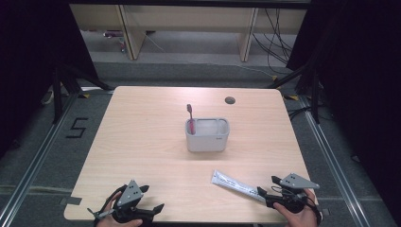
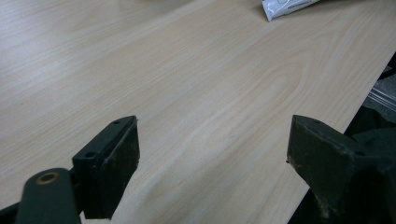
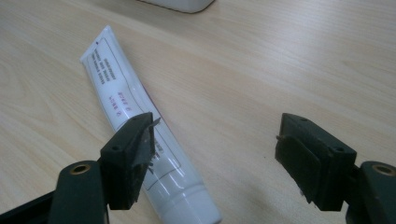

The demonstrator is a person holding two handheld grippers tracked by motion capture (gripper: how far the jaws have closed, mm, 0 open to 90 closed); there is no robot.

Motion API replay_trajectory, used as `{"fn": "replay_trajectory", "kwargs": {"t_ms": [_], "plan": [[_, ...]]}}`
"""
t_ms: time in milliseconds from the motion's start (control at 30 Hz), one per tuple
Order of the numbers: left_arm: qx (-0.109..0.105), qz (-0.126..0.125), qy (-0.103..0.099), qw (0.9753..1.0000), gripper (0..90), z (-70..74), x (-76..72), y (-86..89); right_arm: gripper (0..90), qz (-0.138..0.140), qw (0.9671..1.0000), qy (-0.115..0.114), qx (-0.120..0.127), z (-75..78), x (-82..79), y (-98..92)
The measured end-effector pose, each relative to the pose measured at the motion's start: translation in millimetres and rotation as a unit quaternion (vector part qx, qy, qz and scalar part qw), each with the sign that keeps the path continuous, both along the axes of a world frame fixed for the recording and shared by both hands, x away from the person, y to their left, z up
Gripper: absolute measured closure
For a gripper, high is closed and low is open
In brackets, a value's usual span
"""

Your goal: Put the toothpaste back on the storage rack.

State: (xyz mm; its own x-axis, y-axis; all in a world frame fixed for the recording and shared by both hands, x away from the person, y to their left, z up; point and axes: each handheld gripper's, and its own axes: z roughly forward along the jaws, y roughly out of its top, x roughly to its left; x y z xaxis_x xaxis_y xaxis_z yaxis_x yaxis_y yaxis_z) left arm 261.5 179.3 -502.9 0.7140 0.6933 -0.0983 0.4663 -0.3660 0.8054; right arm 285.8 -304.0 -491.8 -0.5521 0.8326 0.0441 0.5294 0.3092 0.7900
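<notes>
Left gripper [image 1: 147, 198]: held in a hand at the near left edge of the table; jaws spread wide, nothing between them; its own view shows bare wood between the jaws [image 2: 212, 144].
Right gripper [image 1: 268, 187]: held in a hand [image 1: 298, 215] at the near right edge; jaws parted wide, clasping nothing; grey three-cornered plate on top.
Toothpaste tube [image 1: 235, 185]: white, with dark and red print; lies flat on the wood near the front right, slanting from upper left toward the right gripper. In the right gripper view the tube [image 3: 135, 116] runs under the left-hand jaw, cap end nearest the camera; whether that jaw touches it I cannot tell. Flat crimped end also shows at the top of the left gripper view [image 2: 285, 7].
Holder [image 1: 207, 135]: pale grey, two compartments, upright near the table's middle, well apart from both grippers.
Toothbrush [image 1: 190, 118]: red-handled, stands upright in the holder's left compartment, head up.
Table [image 1: 142, 142]: light wood grain, with a small round cable hole [image 1: 230, 100] toward the far edge.
</notes>
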Motion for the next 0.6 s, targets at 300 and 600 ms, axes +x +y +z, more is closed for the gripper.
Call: {"fn": "replay_trajectory", "kwargs": {"t_ms": [300, 600], "plan": [[0.011, 0.001, -0.003, 0.9999, 16.5, 1.9, 1.7, 1.8, 28.2, 0.033, 0.9994, 0.007, 0.001, 7.4, -0.9, 11.0], [0.017, -0.005, -0.001, 0.9998, 16.2, 0.8, 1.4, 2.3, 28.4, 0.086, 0.9943, 0.011, -0.062, 19.3, -0.3, 32.7]]}}
